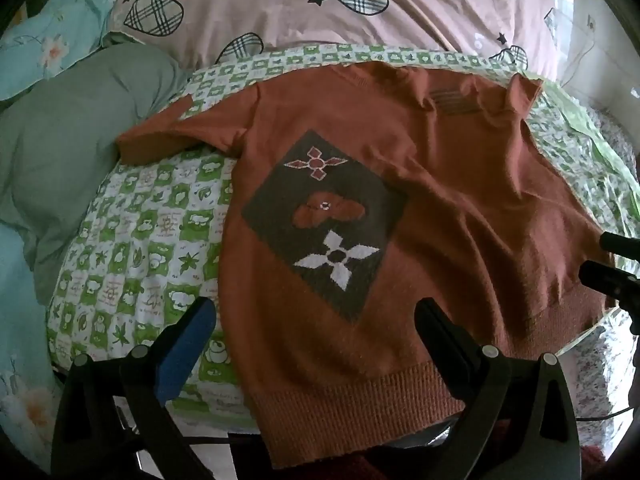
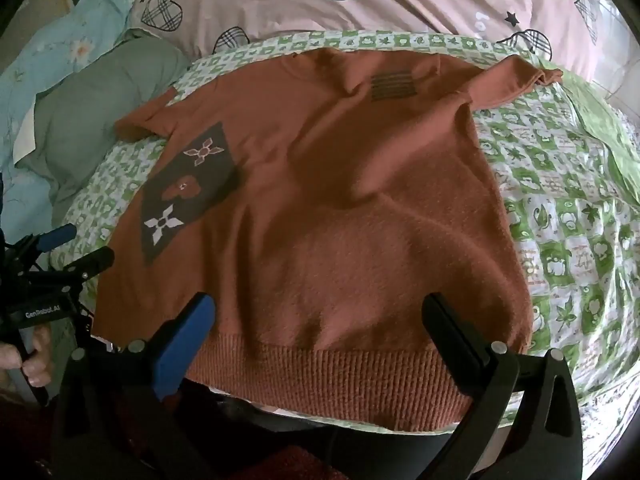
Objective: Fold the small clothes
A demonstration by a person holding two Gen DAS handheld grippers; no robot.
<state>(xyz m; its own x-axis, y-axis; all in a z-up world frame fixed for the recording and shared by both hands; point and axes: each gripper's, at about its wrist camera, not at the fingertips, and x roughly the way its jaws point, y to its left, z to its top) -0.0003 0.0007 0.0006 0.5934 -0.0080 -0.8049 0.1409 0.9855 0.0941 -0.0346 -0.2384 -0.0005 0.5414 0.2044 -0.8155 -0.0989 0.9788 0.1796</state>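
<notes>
Rust-orange sweater (image 2: 320, 208): a small knitted short-sleeved top, spread face up on the bed, collar toward the pillows, ribbed hem (image 2: 340, 384) nearest the person and hanging slightly over the bed's near edge.
Front panel: a dark diamond patch (image 1: 324, 220) with two flower motifs and an orange shape sits on the sweater's left half; a small striped patch (image 2: 390, 86) lies near the collar.
Sleeves: the left sleeve (image 1: 160, 136) lies out to the side, flat; the right sleeve (image 2: 520, 76) is spread too, its cuff a little rumpled.
Lie of the cloth: mostly flat, with soft ridges across the middle and right chest.
Left tool (image 1: 316, 320): tilted downward above the hem's left part, fingers spread wide, nothing between them, not touching the knit as far as I can tell.
Right tool (image 2: 320, 316): tilted downward above the hem's right part, likewise spread wide and empty.
Bedding: a green-and-white checked sheet (image 2: 560, 220) carries the sweater; a pink duvet with plaid hearts (image 1: 320, 8) lies beyond, a grey-green pillow (image 1: 80, 140) to the left.
Step in hand: by my reading, the start; the garment is laid out and no fold is made yet.
Next move calls for: likely smoothing the ridges, then pinching one side at sleeve and hem together and carrying it over toward the middle, keeping the edge straight.
</notes>
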